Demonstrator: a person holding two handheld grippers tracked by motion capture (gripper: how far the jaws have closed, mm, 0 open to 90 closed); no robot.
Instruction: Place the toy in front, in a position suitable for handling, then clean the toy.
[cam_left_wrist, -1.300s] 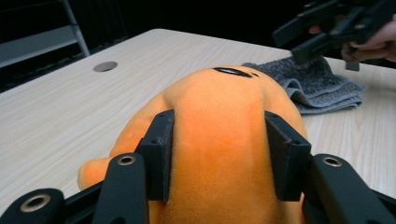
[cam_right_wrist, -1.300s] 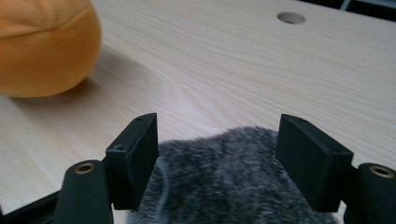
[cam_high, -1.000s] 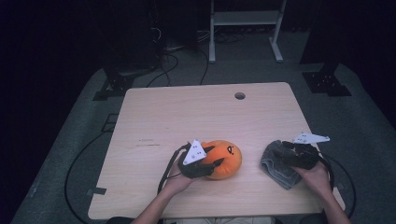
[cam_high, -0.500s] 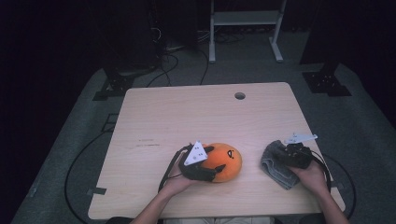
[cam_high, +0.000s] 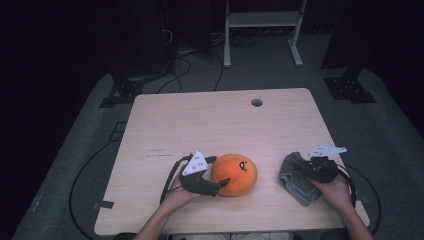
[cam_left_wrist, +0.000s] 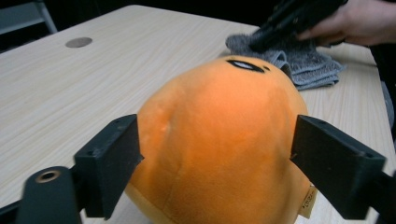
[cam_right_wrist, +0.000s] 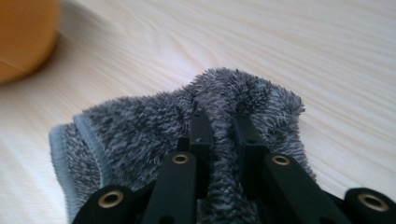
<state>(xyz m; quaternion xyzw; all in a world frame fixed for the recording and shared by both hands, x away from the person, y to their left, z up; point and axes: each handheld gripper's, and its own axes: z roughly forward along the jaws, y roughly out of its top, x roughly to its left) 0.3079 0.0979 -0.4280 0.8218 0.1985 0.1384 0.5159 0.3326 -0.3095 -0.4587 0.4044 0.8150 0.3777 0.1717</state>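
Note:
An orange round plush (cam_high: 241, 171) with a small black eye mark lies near the table's front edge. My left gripper (cam_high: 220, 170) reaches it from the left. In the left gripper view the jaws have just been opening and now stand wide on either side of the plush (cam_left_wrist: 219, 116), flanking its flanks without squeezing it. A folded grey fluffy cloth (cam_high: 294, 181) lies to the plush's right. My right gripper (cam_high: 303, 168) rests on it. Its jaws have just been closing, and in the right gripper view (cam_right_wrist: 223, 122) they pinch a raised fold of the cloth (cam_right_wrist: 140, 126).
The light wooden table (cam_high: 210, 120) has a round cable hole (cam_high: 257, 102) near its far edge. Black cables trail from both grippers over the front edge. Beyond the table, a white stand's legs (cam_high: 260, 30) rise from the dark floor.
The left gripper's jaws have spread apart around the plush. The right gripper's jaws have come together on a fold of the cloth. Neither hand has shifted much.

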